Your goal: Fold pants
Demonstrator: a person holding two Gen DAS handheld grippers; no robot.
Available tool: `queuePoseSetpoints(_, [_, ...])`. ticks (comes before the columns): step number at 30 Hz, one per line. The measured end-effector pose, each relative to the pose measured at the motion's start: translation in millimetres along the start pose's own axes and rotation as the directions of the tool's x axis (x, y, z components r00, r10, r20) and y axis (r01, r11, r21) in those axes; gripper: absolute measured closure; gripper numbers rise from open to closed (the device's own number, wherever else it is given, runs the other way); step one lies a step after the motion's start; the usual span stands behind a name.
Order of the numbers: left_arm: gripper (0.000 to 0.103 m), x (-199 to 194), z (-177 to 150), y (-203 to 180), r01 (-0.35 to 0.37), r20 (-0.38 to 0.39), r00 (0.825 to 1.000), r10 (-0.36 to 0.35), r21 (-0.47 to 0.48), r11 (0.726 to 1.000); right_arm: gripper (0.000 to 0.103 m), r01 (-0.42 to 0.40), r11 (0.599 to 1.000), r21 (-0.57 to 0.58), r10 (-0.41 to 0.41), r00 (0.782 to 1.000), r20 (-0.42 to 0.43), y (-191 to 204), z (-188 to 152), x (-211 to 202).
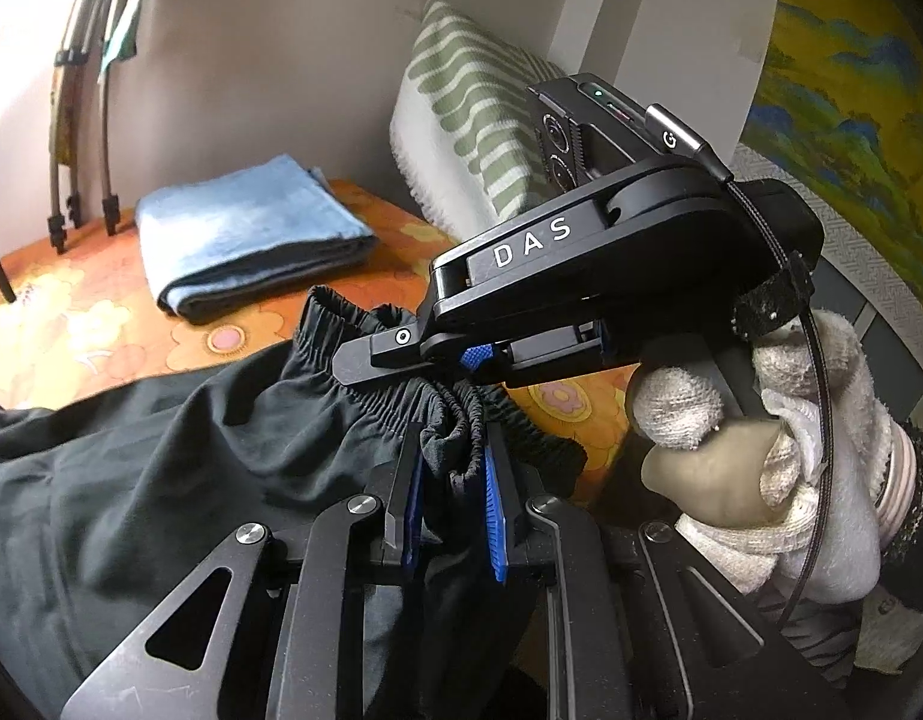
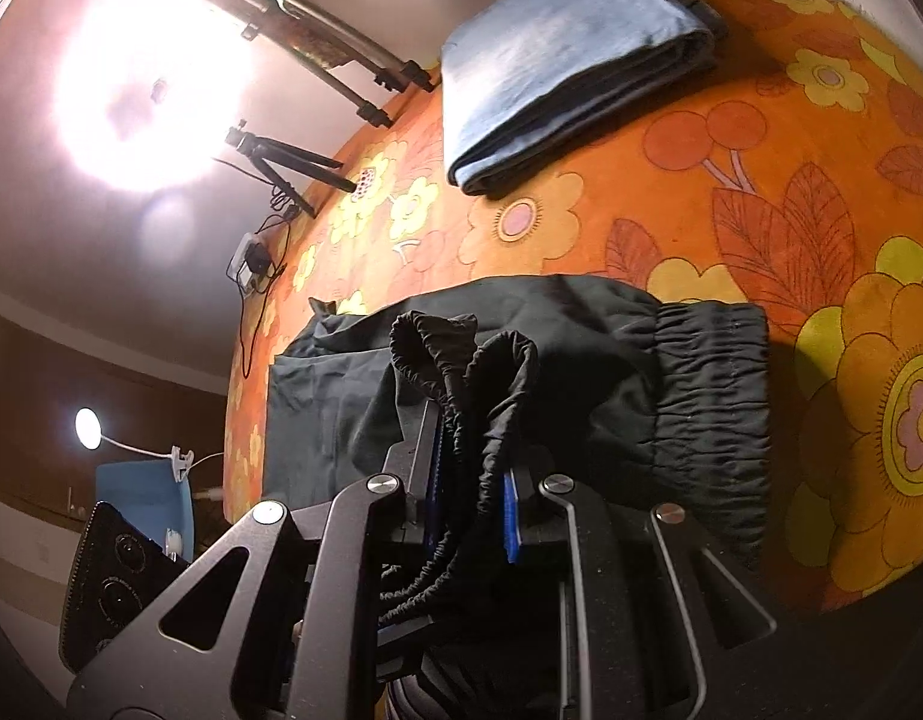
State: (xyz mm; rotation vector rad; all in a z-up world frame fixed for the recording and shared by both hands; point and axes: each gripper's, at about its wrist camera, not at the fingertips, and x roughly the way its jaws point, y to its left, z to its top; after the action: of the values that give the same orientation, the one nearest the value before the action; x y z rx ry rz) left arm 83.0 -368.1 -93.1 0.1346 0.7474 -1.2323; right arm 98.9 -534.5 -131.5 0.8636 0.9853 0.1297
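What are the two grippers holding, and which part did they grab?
Both hold the black pants by gathered elastic edges: the left gripper and the right gripper.

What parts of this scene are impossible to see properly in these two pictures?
- Far end of the black pants: left wrist view, cut off by the frame edge.
- Fabric inside the right gripper: right wrist view, hidden by bunched cloth.
- Wall behind the lamp glare: right wrist view, washed out.
- Layers of the folded blue garment: too small to count.
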Motion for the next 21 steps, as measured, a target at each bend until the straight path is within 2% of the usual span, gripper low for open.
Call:
queuePoseSetpoints(2, [0.086,5,-2,2,0.013,-0.020,1.000,-0.013,-0.022,1.000,0.087,0.008,1.000,0.004,-0.008,1.000,-0.002,-4,0,4])
queuePoseSetpoints(7, [0.082,3,-13,-6,0.027,-0.069,0.997,-0.027,-0.003,1.000,0.087,0.023,1.000,-0.005,-0.023,1.000,0.007,-9,6,7])
queuePoseSetpoints(12, [0.081,-37,-27,7,0.017,-0.058,0.998,-0.018,-0.024,1.000,0.084,0.023,1.000,-0.002,-0.023,1.000,0.010,-16,4,4])
queuePoseSetpoints(15, [0.080,-71,-37,27,-0.030,-0.033,0.999,0.028,-0.061,0.998,0.078,0.047,0.999,0.009,-0.047,0.999,0.017,-24,1,0])
queuePoseSetpoints(17, [0.080,-100,-47,43,-0.087,-0.011,0.996,0.086,-0.087,0.992,0.062,0.042,0.999,0.023,-0.043,0.999,0.013,-31,0,-4])
queuePoseSetpoints(19, [0.080,-126,-60,62,-0.161,0.003,0.987,0.163,-0.118,0.980,0.051,0.033,0.999,0.035,-0.033,0.999,0.018,-36,-1,-9])
queuePoseSetpoints(21, [0.080,-145,-72,78,-0.216,0.000,0.976,0.219,-0.154,0.964,0.045,0.004,0.999,0.053,-0.006,1.000,0.020,-41,-3,-14])
